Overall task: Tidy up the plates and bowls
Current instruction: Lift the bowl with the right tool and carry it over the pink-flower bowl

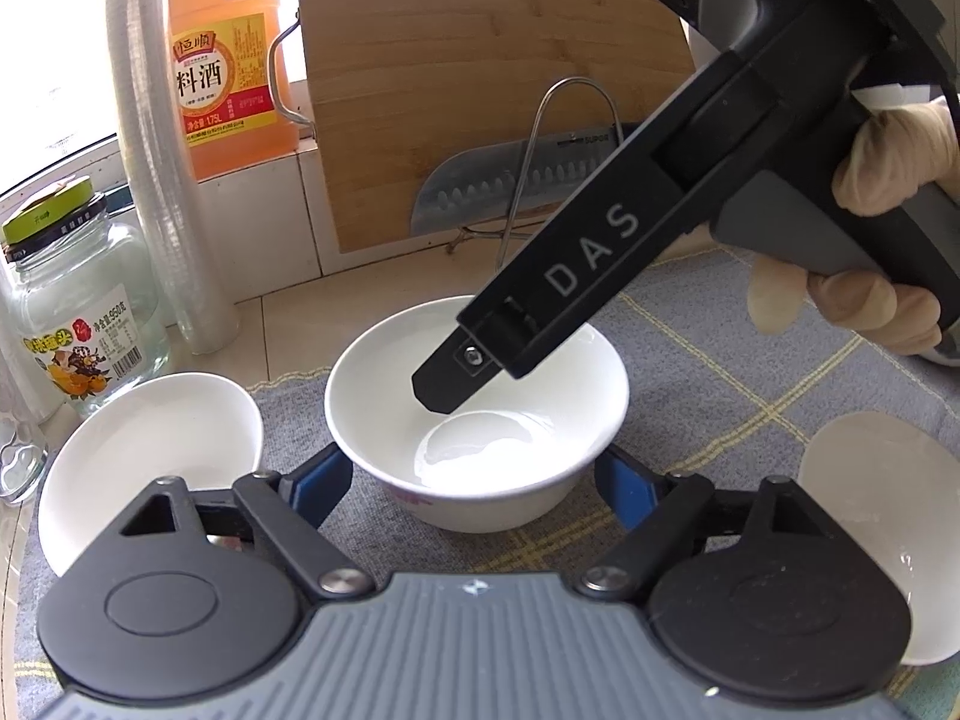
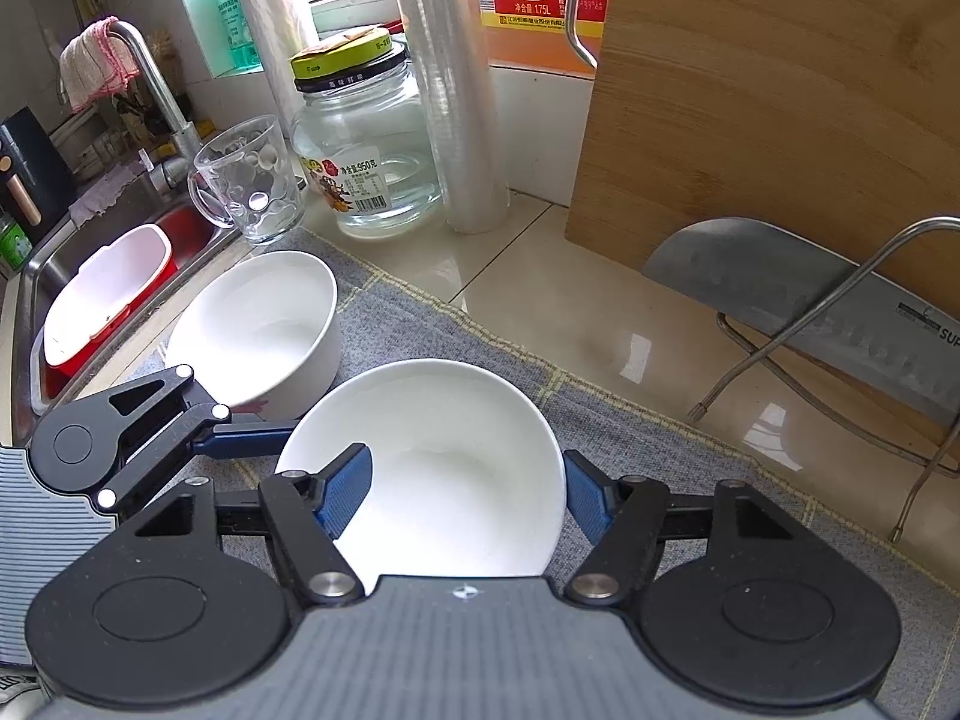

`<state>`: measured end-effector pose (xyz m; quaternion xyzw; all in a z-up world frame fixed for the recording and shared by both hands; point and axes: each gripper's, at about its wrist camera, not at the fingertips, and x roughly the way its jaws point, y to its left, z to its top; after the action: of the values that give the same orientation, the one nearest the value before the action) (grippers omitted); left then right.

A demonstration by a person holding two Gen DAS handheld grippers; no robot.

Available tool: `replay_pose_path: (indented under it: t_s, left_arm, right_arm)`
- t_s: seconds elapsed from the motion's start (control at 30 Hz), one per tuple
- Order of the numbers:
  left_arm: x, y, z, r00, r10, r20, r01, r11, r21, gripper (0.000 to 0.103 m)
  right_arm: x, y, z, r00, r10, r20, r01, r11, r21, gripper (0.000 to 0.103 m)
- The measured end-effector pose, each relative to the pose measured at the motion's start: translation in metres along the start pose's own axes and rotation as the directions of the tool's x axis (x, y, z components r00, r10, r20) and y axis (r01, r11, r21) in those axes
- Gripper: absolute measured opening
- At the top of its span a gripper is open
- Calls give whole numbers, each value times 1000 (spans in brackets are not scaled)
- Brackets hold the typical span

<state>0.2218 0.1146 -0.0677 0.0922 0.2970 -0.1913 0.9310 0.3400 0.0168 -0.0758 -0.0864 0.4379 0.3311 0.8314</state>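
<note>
Right wrist view: right gripper (image 2: 462, 495) clamps centre bowl (image 2: 438, 456) across its rim.
Left gripper (image 1: 474, 483): wide — pads clear.
Technique: we lift level — avoid the second bowl (image 2: 264, 324).

Orange bottle (image 1: 231, 66): label reads 恒顺 / 料酒, vol. 1.75L (also legible in right wrist view). Glass jar (image 1: 84, 306): label 净含量:950克, plus barcode; remaining chars. partly cut off. Right gripper (image 1: 447, 387): arm marked "DAS" in white. Cleaver blade (image 1: 510, 180): stamped "SUPOR" (right wrist view shows "SUP" only).
</note>
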Motion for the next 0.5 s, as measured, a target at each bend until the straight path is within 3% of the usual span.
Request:
replay_pose_path:
  t_s: [0.5]
  left_arm:
    - [0, -1, 1, 1000, -7, -7, 7, 1000, 0, 87]
  right_arm:
    - [3, -3, 0, 1000, 14, -10, -14, 1000, 25, 74]
